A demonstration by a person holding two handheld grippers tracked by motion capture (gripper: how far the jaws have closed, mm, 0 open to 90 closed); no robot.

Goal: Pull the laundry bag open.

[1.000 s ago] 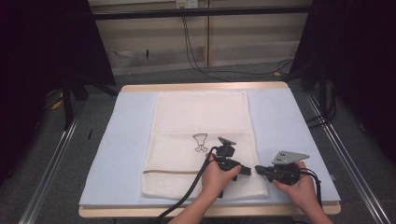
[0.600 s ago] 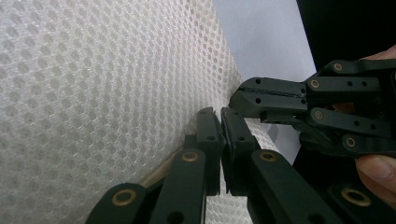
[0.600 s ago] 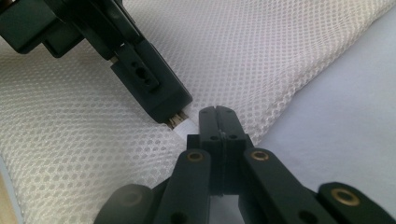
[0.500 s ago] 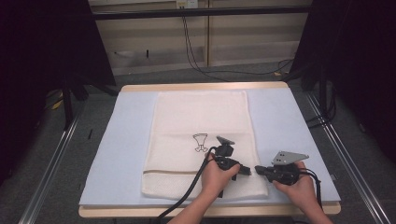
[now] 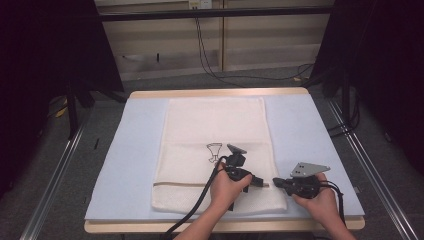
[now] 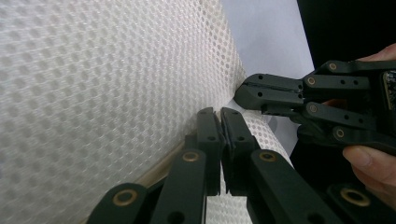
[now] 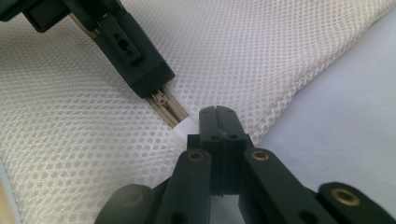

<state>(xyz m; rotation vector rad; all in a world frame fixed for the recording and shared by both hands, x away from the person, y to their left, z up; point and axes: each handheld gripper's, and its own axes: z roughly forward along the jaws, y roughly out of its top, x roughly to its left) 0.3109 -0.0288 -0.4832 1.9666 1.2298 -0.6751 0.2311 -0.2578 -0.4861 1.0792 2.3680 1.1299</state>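
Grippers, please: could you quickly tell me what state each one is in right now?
Left gripper: shut on the mesh bag's zipper.
Right gripper: shut on the bag's edge beside the zipper end.

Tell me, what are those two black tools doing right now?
Left hand-held gripper shut on mesh bag's zipper. Right hand-held gripper shut on bag's edge beside it. Nothing in the way.

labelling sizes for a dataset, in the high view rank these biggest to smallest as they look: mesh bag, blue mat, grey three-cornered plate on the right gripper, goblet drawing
1. blue mat
2. mesh bag
3. grey three-cornered plate
4. goblet drawing, close to the plate in size, so the last two places are unsure
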